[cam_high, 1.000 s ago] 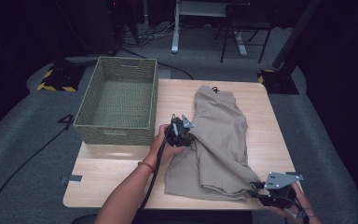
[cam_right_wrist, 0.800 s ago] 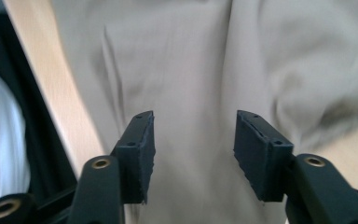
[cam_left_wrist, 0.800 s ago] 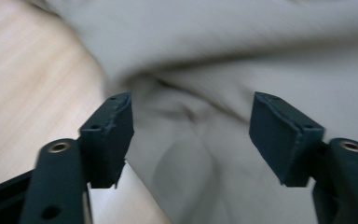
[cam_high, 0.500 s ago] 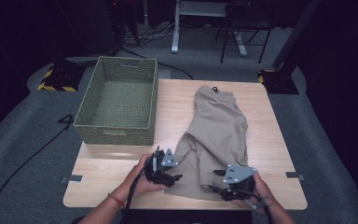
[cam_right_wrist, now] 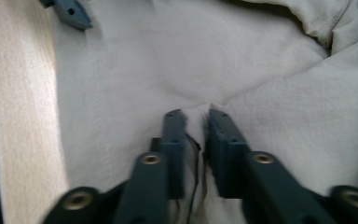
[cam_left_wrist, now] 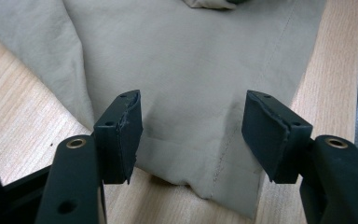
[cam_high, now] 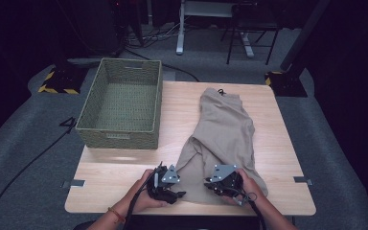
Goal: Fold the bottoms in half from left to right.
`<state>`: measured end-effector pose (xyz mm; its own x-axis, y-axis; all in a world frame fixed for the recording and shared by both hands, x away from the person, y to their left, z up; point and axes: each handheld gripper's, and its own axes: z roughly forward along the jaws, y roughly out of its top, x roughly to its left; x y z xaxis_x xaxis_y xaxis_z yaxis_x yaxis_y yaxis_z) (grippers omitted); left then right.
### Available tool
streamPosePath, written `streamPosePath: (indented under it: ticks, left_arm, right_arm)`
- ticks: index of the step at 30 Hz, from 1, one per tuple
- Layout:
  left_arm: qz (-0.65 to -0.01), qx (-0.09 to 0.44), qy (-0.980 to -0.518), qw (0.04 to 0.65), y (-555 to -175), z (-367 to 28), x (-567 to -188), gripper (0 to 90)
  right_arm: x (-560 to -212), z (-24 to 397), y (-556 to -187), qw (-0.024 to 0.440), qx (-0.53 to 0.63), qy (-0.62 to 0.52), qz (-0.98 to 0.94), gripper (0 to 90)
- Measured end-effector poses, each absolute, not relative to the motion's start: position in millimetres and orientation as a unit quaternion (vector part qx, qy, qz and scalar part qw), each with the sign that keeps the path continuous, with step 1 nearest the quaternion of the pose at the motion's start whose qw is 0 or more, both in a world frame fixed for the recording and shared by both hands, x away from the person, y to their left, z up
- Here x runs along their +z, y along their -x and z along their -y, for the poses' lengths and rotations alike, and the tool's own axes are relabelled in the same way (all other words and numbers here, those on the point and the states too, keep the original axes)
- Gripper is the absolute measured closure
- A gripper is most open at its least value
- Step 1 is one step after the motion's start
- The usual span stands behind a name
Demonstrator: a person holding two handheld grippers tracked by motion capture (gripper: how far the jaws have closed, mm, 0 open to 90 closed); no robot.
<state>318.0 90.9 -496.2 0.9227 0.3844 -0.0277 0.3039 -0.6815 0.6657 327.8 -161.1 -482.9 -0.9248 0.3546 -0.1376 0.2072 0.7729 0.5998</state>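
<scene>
Tan trousers (cam_high: 225, 129) lie lengthwise on the wooden table (cam_high: 124, 167), waist at the far end and leg hems at the near edge. My left gripper (cam_high: 176, 191) is at the near left hem. In the left gripper view it (cam_left_wrist: 191, 109) stands open astride the hem (cam_left_wrist: 186, 158), the pads clear of the cloth, having just closed a little. My right gripper (cam_high: 219, 186) rests on the near right part of the legs. Its jaws have just closed, and in the right gripper view it (cam_right_wrist: 196, 114) is shut on a pinched ridge of the tan cloth (cam_right_wrist: 121, 70).
A woven green basket (cam_high: 120, 103) stands on the table's far left, with nothing seen in it. Bare wood (cam_high: 110, 182) lies left of my left hand, near the table's front edge. Dark floor with cables and chair legs lies beyond the table.
Both hands came toward the near edge: the left gripper from the trousers' middle to the hem, the right gripper leftward from the near right corner. The right jaws closed on the cloth.
</scene>
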Motion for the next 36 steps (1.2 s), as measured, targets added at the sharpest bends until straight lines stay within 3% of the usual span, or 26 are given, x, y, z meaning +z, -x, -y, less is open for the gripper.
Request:
streamPosePath:
  ticks: [7, 13, 16, 17, 19, 23, 28, 32, 35, 36]
  left_arm:
    - [-0.197, 0.054, -0.909, 0.362, -317.4, -92.4, -497.7, 39.0]
    - [-0.202, 0.034, -0.911, 0.359, -317.7, -97.4, -494.9, 30.8]
    - [-0.213, 0.054, -0.905, 0.365, -315.7, -111.3, -486.7, 28.2]
    - [-0.224, 0.056, -0.897, 0.377, -315.4, -119.0, -482.6, 28.2]
    - [-0.233, 0.064, -0.890, 0.387, -314.1, -126.9, -477.8, 27.4]
    - [-0.221, 0.061, -0.890, 0.395, -306.6, -125.0, -474.0, 25.5]
    - [-0.200, 0.064, -0.902, 0.377, -302.8, -109.4, -478.1, 20.6]
    - [-0.198, 0.079, -0.915, 0.344, -308.5, -96.3, -483.6, 27.2]
    - [-0.198, 0.083, -0.916, 0.338, -314.2, -93.5, -485.2, 40.4]
    - [-0.202, 0.090, -0.917, 0.333, -315.8, -93.6, -484.9, 51.3]
  right_arm:
    - [-452.2, 147.9, -324.5, 0.119, 0.369, -0.132, -0.912, 87.2]
    - [-409.4, 132.3, -316.0, 0.102, 0.445, -0.118, -0.882, 87.2]
    - [-403.2, 123.8, -312.8, 0.093, 0.452, -0.107, -0.881, 86.2]
    - [-403.7, 120.6, -311.8, 0.088, 0.452, -0.105, -0.881, 84.0]
    - [-408.3, 114.8, -309.7, 0.082, 0.447, -0.107, -0.884, 67.5]
    - [-418.4, 119.7, -307.0, 0.093, 0.427, -0.119, -0.892, 49.8]
    - [-428.3, 158.9, -306.7, 0.116, 0.401, -0.156, -0.895, 46.4]
    - [-454.3, 187.2, -308.6, 0.116, 0.351, -0.185, -0.911, 45.5]
    - [-471.4, 211.7, -314.0, 0.160, 0.309, -0.223, -0.910, 41.8]
    - [-474.5, 221.2, -317.6, 0.161, 0.307, -0.241, -0.906, 40.2]
